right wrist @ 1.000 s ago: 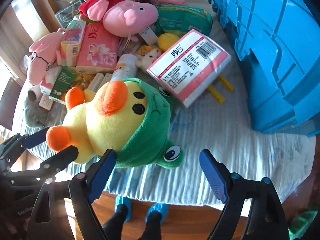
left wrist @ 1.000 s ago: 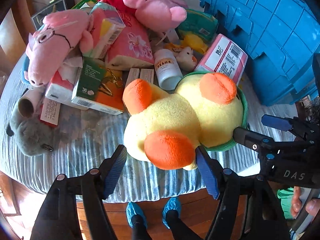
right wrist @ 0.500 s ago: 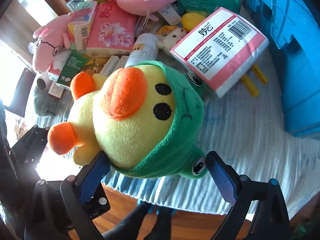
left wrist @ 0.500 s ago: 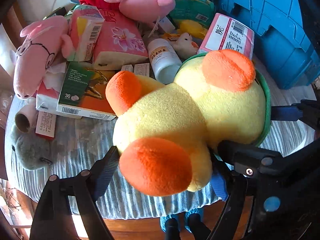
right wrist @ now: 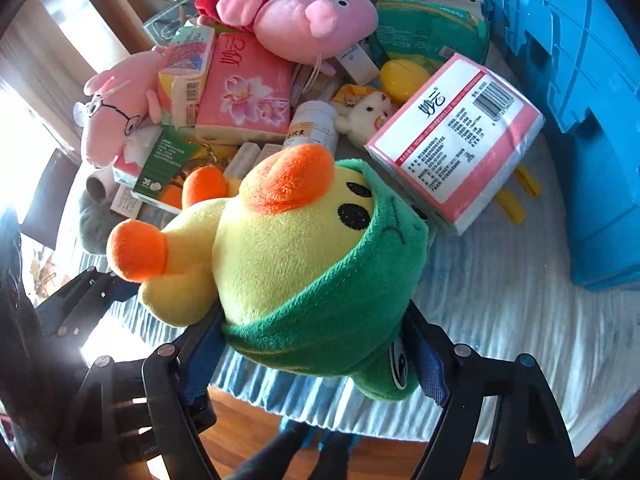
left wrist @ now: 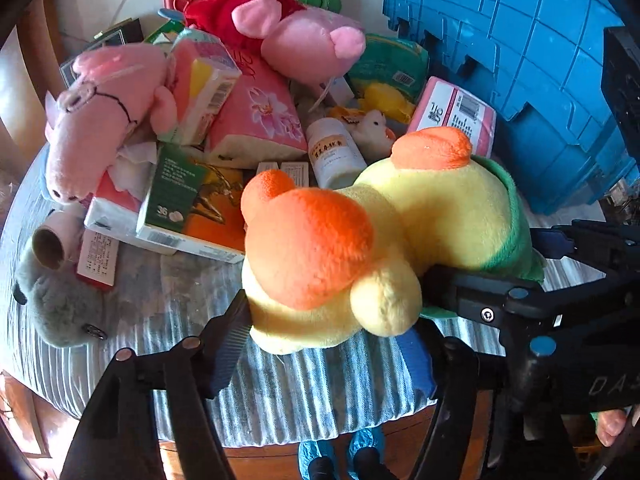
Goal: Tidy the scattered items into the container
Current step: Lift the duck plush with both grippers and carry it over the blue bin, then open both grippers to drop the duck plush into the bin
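A yellow duck plush with orange feet and a green frog hood is gripped from both ends, held just above the table's front edge. My left gripper is shut on its yellow body at the foot end. My right gripper is shut on the duck plush at the green hood. The blue container stands on its side at the right, and also shows in the right wrist view.
Behind the duck lie a pink pig plush, a second pink plush, pink tissue packs, a white bottle, a green box, a grey plush. The striped tablecloth ends at the front edge.
Both grippers moved in and closed on the duck plush, one at each end. The plush rose and now sits nearer both cameras.
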Motion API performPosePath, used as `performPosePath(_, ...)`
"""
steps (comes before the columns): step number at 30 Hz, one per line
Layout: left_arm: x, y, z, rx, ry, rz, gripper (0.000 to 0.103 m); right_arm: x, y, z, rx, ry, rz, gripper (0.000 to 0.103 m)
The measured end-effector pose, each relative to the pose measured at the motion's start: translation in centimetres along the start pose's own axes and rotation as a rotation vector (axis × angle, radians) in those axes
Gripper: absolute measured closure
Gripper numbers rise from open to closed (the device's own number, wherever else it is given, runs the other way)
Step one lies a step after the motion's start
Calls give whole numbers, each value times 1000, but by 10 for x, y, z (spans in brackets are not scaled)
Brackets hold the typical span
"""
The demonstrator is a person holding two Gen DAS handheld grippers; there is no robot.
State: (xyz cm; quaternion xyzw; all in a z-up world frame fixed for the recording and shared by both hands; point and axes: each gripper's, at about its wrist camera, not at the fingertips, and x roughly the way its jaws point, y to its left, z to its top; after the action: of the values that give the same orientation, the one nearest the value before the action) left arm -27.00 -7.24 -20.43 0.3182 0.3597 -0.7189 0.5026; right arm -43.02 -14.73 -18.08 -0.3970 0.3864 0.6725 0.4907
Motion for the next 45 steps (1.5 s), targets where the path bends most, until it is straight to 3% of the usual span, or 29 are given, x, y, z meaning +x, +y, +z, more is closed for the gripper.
performPosePath(15,-135,12,78,87,-334,13,35,-139,45,50,-112,-297,-8,24)
performPosePath(23,-188,-31,132,188,-485,-6,35,-222,30,69,-120,-465,-58,24)
performPosePath(29,-218,-105,188,259,-537,-12,35,-288,-24,94,-127,-557,-89,24)
performPosePath(36,-220,-236,267,295,-551,-4,35,-356,-143,156,-179,-582,-129,24)
performPosePath(41,-200,-329,328,328,-531,58,36,-374,-228,220,-232,-522,-152,24)
performPosePath(45,-162,-357,369,275,-414,-5,36,-363,-279,266,-246,-436,-127,26)
